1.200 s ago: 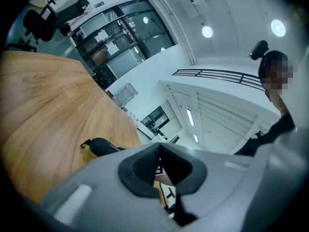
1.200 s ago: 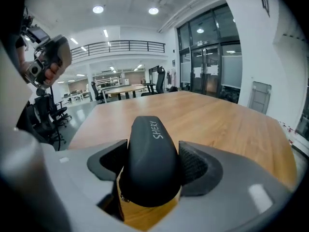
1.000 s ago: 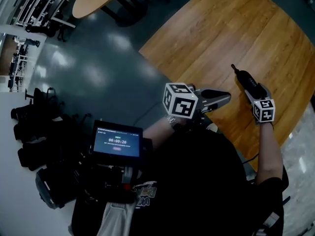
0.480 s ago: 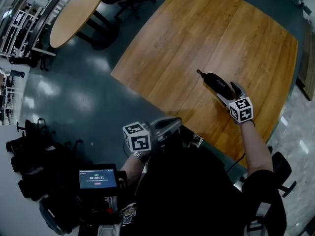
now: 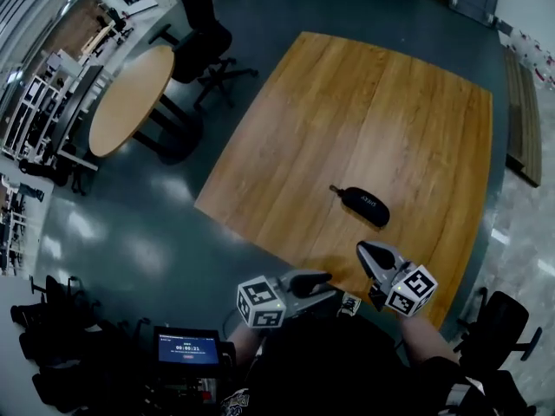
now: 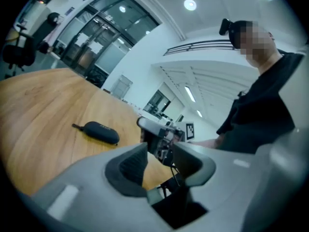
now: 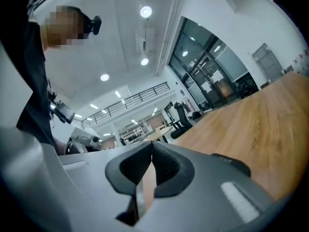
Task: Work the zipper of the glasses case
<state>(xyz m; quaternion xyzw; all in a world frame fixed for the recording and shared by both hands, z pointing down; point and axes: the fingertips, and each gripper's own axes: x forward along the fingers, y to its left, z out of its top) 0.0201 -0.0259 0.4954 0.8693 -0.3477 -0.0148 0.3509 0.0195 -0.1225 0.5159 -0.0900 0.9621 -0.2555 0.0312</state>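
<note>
The black glasses case point(image 5: 364, 206) lies alone on the wooden table point(image 5: 364, 102), its zipper pull pointing far-left. Both grippers hang off the table's near edge, close to my body. My left gripper point(image 5: 323, 277) points right; its jaws are opening with nothing between them. In the left gripper view the case point(image 6: 96, 132) lies well beyond the left gripper point(image 6: 159, 153), and the right gripper point(image 6: 157, 127) shows just past the jaws. My right gripper point(image 5: 364, 250) is shut and empty, pointing at the case from a short distance. The right gripper point(image 7: 151, 149) has its pads touching, with the case point(image 7: 232, 165) peeking over its right jaw.
A round light table point(image 5: 130, 98) and black office chairs point(image 5: 204, 33) stand on the dark floor at the far left. Another chair point(image 5: 505, 323) is at the near right. A small lit screen point(image 5: 186, 347) sits below my left arm.
The right gripper has let go of the case, drawn back toward me and shut. The case stays on the table. The left gripper's jaws have parted. The head view has lifted.
</note>
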